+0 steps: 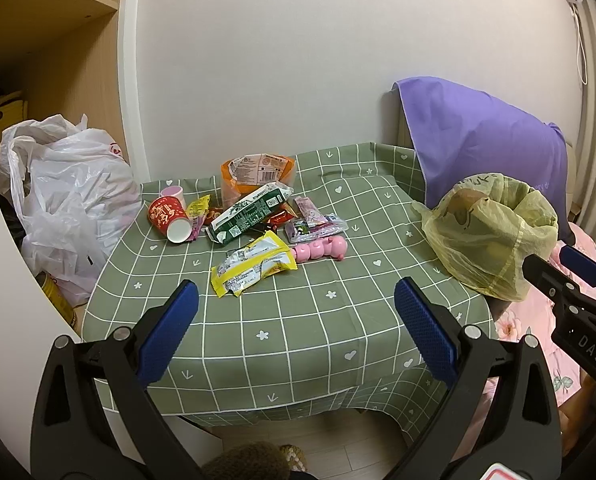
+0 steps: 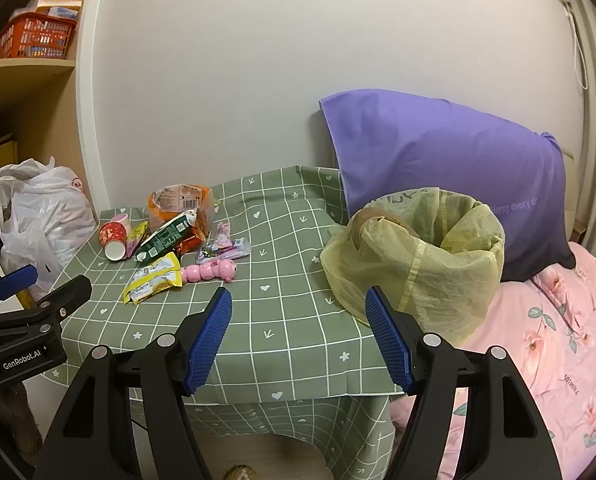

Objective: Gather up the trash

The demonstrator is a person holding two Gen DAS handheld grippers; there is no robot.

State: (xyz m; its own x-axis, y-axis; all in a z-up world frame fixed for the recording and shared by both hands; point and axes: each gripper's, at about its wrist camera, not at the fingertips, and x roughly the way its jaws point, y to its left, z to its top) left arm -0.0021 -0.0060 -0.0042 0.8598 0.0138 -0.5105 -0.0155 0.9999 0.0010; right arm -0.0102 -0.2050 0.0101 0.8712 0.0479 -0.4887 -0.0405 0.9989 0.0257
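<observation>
Evidently both tools, the left tool (image 1: pixel 296 316) and right tool (image 2: pixel 298 328), hover spread and empty; wrappers (image 1: pixel 254 266) lie clustered, seemingly for the lined bin (image 2: pixel 417 264) on the tabletop (image 1: pixel 298 340).

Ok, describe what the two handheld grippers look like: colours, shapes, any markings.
Both are black plastic clamp-style frames with silver pivot rivets and blue, dimple-textured finger pads. The left gripper carries white "GenRobot.AI" lettering on its body, seen from the right wrist view; the right gripper shows "DAS" in the left view. No cables or sleeves are visible.
</observation>
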